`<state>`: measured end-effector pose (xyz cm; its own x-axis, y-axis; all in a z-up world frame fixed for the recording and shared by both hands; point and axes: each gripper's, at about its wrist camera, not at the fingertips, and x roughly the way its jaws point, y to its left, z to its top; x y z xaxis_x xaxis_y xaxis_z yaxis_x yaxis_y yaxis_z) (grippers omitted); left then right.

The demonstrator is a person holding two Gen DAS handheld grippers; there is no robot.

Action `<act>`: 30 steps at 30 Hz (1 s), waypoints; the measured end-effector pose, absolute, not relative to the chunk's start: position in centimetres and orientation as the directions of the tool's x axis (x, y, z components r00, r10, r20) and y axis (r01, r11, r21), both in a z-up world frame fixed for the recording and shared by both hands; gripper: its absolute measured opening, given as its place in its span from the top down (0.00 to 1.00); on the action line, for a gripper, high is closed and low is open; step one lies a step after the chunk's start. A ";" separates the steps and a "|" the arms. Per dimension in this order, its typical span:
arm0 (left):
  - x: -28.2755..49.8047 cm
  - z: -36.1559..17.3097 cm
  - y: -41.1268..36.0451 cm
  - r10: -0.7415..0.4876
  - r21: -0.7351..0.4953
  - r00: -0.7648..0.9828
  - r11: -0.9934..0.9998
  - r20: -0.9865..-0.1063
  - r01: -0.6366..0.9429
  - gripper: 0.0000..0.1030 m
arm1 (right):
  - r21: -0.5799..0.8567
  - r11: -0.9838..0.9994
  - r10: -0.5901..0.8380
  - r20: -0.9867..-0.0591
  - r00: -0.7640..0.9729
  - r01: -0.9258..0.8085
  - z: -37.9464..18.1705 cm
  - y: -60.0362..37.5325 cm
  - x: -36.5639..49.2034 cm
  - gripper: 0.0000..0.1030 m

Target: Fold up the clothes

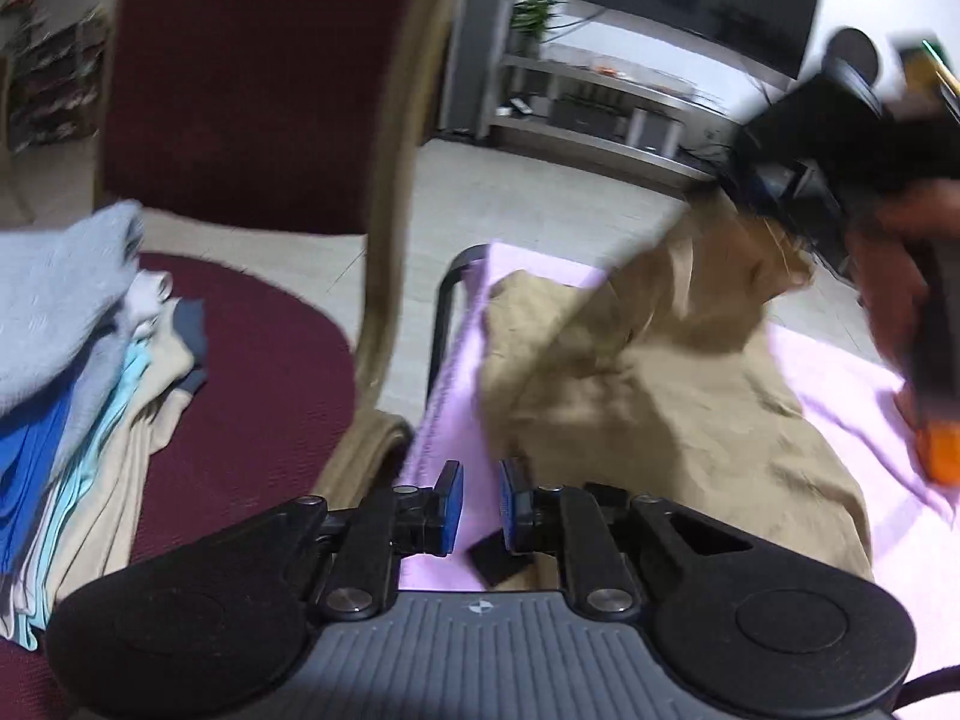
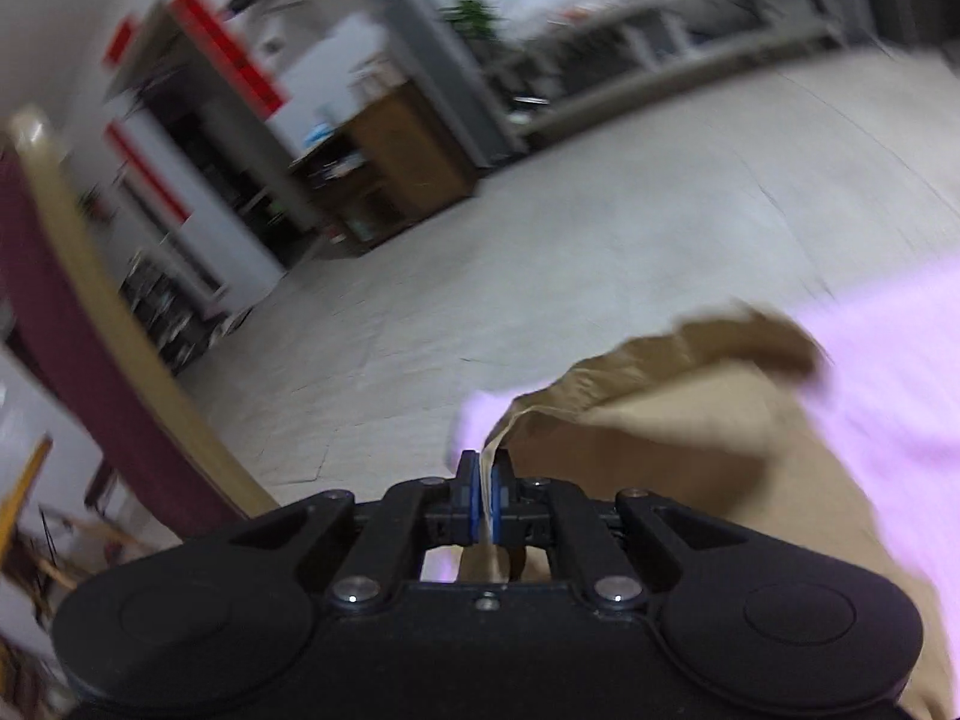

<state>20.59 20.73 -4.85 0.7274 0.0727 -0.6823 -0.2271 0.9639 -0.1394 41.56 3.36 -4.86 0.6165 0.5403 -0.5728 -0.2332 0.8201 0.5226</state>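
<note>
A tan garment [image 1: 648,396] lies crumpled on a pink-covered table [image 1: 852,396]. My left gripper [image 1: 480,504] is open and empty, low over the table's left edge beside the garment's near corner. My right gripper [image 2: 485,492] is shut on an edge of the tan garment [image 2: 660,450] and lifts it off the pink table [image 2: 888,372]. In the left wrist view the right gripper [image 1: 780,192] shows blurred at upper right, holding the lifted far corner.
A maroon chair [image 1: 252,360] with a tan frame stands to the left and holds a pile of folded clothes [image 1: 78,372]. A TV stand [image 1: 600,108] and tiled floor lie beyond. The chair back [image 2: 90,324] shows at left in the right wrist view.
</note>
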 end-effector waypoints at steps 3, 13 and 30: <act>21.4 -5.8 22.1 0.086 -0.156 0.692 0.948 -0.717 -0.279 0.86 | 0.446 0.858 0.497 -0.595 0.631 -0.255 -3.1 6.9 43.7 0.53; 20.1 -5.8 23.7 -0.017 -0.304 0.701 0.908 -0.713 -0.288 0.82 | 0.384 0.907 0.399 -0.657 0.640 -0.172 0.6 -2.5 36.5 0.46; 25.6 -9.5 21.2 -0.149 -0.466 0.682 0.829 -0.716 -0.309 0.72 | 0.619 0.761 0.613 -0.590 0.526 -0.194 -8.4 -17.1 27.9 0.47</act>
